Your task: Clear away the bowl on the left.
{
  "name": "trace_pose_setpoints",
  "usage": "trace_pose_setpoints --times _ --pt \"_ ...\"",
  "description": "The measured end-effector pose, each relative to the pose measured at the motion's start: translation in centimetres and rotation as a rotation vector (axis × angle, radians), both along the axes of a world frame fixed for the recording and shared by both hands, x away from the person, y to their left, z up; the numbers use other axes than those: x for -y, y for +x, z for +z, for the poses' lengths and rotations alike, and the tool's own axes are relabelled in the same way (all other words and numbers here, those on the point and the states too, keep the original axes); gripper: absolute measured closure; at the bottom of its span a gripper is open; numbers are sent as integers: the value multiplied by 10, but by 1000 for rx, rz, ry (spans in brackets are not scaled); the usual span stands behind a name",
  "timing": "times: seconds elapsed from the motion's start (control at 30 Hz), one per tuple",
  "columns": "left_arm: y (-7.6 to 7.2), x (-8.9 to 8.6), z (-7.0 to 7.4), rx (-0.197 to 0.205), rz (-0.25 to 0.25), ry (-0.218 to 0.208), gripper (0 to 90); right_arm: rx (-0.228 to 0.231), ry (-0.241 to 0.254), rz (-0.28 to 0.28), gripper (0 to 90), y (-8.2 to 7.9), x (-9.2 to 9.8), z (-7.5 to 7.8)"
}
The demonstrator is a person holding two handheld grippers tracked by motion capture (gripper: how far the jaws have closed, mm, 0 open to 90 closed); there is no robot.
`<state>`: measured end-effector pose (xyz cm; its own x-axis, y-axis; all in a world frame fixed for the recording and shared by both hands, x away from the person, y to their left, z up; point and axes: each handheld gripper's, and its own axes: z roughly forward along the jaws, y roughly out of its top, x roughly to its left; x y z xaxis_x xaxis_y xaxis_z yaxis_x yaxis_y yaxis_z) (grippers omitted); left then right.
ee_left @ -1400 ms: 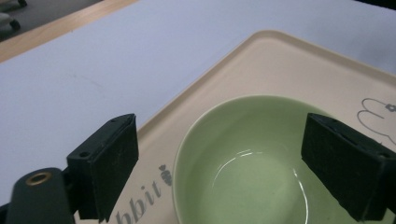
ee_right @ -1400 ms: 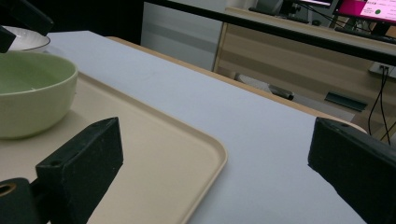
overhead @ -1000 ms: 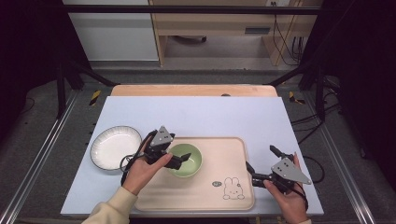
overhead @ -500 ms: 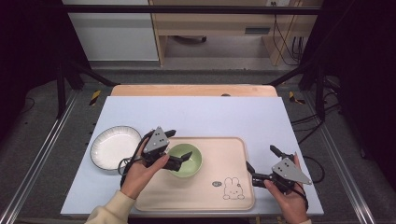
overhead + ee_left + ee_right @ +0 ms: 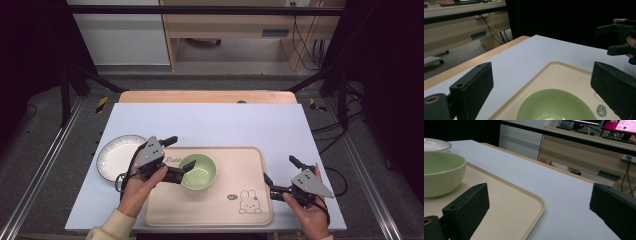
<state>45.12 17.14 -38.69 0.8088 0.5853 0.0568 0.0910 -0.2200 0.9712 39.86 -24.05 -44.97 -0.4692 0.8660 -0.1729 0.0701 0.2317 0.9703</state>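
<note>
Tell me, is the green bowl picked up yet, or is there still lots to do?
Not yet. Done so far: the green bowl sits on the beige tray, and the left gripper is at the bowl's left side, jaws open. The bowl is not gripped. The right gripper waits open at the tray's right edge. The white plate lies bare beside the tray. Gripping and lifting look left, though the goal is unclear.

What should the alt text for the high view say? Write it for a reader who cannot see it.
A person's left tool, open, sits at the rim of a green bowl on a beige tray. The right tool, open, hovers at the tray's right edge. A white plate lies left of the tray.
</note>
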Motion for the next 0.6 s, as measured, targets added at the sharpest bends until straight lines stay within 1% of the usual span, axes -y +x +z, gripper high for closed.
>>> trace_pose_setpoints --times 0.13,0.27,0.5,0.6 --pt "-3 -6 2 7 0 -28 28 0 1 -1 27 0 0 0" --pt "-7 -11 6 5 -17 -55 16 -1 3 -4 27 0 0 0" --pt "-13 -23 9 12 -7 -72 16 -1 2 -6 26 0 0 0" --pt "-15 -30 9 12 1 -93 16 0 3 -6 26 0 0 -1"
